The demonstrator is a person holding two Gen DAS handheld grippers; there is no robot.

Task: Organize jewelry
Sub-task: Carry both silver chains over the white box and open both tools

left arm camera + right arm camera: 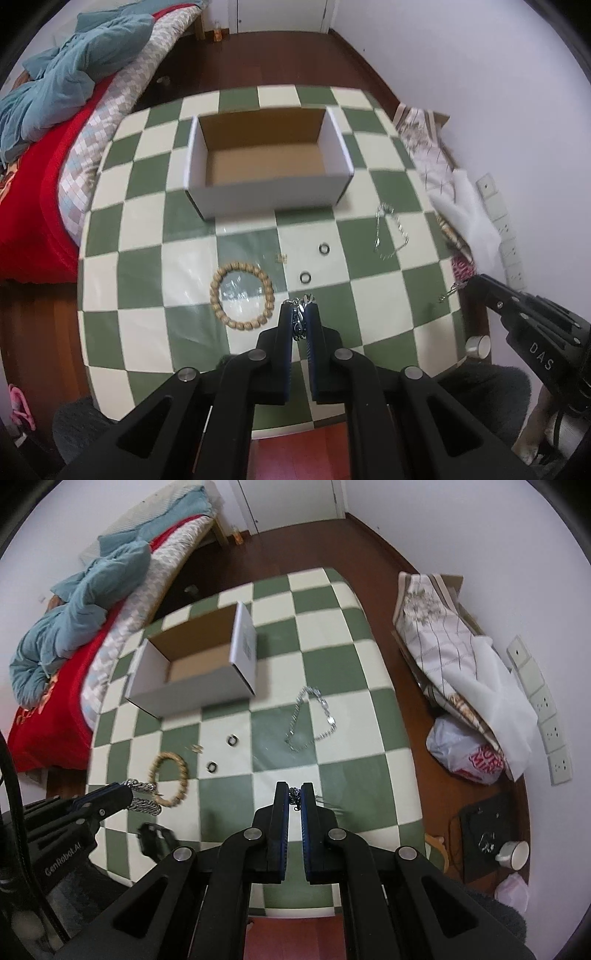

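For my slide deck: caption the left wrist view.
Left gripper pinching a silver chain above checkered table, cardboard box empty.

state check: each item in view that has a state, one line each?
left gripper: shut on thick chain
right gripper: shut on thin chain
thick chain: pinched, lifted
thin chain: pinched
cardboard box: open, empty
silver necklace: loose on table
bead bracelet: flat on table
two rings: on table, apart

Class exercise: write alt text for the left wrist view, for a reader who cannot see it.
The left gripper pinches a silver chain above a green-and-cream checkered table. Beyond lie a wooden bead bracelet, two dark rings, another chain and an empty cardboard box.
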